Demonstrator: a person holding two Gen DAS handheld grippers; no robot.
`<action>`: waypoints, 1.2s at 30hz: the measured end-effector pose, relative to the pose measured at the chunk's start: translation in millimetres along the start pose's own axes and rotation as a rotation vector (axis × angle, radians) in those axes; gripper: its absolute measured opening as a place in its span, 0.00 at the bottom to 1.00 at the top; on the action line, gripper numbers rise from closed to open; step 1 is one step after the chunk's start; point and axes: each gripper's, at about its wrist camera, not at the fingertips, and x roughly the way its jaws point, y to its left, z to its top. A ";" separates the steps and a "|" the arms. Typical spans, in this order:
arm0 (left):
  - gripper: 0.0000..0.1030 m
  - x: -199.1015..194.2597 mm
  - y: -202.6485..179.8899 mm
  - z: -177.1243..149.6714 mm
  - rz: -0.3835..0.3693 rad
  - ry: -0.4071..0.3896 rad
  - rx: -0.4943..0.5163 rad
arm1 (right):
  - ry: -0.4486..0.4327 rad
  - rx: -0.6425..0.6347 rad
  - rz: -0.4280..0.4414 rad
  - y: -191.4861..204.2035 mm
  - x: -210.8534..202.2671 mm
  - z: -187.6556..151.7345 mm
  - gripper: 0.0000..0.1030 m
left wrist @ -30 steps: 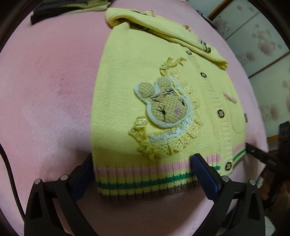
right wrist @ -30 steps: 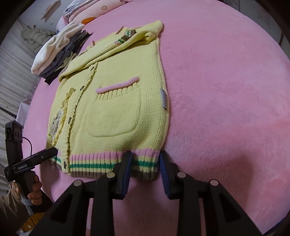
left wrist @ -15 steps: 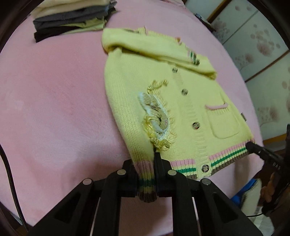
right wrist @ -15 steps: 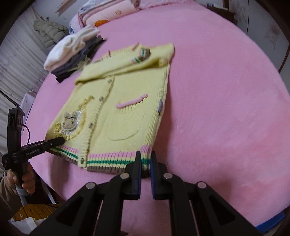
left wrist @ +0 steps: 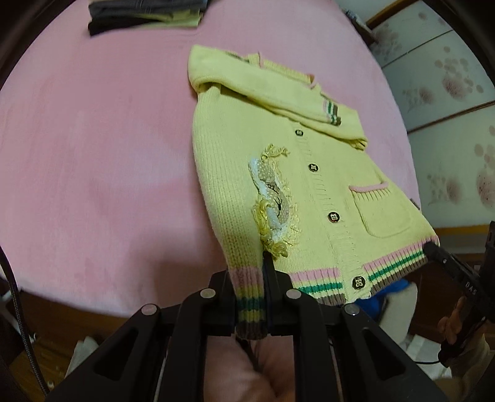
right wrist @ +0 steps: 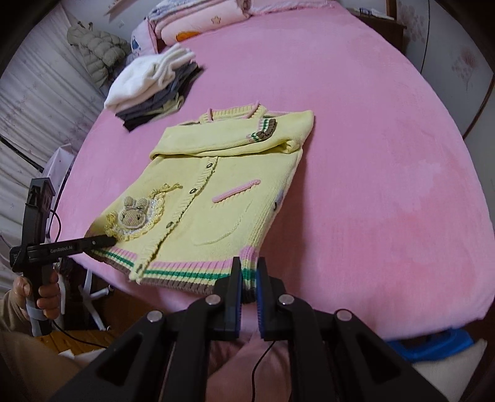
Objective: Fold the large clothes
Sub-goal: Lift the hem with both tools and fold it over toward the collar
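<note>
A yellow knitted cardigan (left wrist: 312,185) with a rabbit patch, buttons and a striped hem lies on the pink bed, sleeves folded across its top; it also shows in the right wrist view (right wrist: 216,198). My left gripper (left wrist: 251,297) is shut on the hem's left corner, lifted off the bed. My right gripper (right wrist: 248,278) is shut on the hem's right corner, also lifted. Each gripper appears in the other's view: the right (left wrist: 433,249) and the left (right wrist: 108,239).
The pink bed cover (right wrist: 371,154) spreads wide to the right and beyond the cardigan. A stack of folded clothes (right wrist: 151,83) sits at the far left; it also shows in the left wrist view (left wrist: 142,15). Pillows and bedding (right wrist: 201,15) lie at the bed's head.
Both grippers closed on the hem corners, then pulled back and up, raising the hem off the bed. The cardigan's lower edge now hangs past the bed's near edge.
</note>
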 end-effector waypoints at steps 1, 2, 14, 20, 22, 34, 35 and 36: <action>0.10 -0.3 0.7 0.1 -0.004 0.013 -0.008 | 0.016 0.012 0.002 -0.2 -0.6 -2.9 0.06; 0.10 -1.7 1.7 1.4 -0.012 0.022 -0.021 | 0.026 0.021 0.001 -0.9 0.1 -3.9 0.06; 0.11 2.5 16.0 124.7 -0.071 -0.039 -0.142 | -0.026 0.113 0.028 -21.3 43.6 77.9 0.07; 0.15 40.2 24.2 206.0 -0.026 -0.065 -0.200 | -0.054 0.198 0.057 -50.6 95.7 156.0 0.07; 0.25 58.9 30.8 222.9 -0.012 -0.059 -0.191 | -0.045 0.220 0.083 -60.2 115.7 173.8 0.11; 0.77 57.2 77.6 236.5 -0.167 -0.165 -0.329 | -0.014 0.250 0.197 -83.9 159.7 195.4 0.42; 0.77 55.0 79.4 236.7 -0.157 -0.176 -0.333 | -0.029 0.261 0.196 -84.7 157.5 195.9 0.49; 0.77 53.2 80.8 236.7 -0.137 -0.184 -0.330 | -0.056 0.271 0.194 -85.9 152.7 195.8 0.52</action>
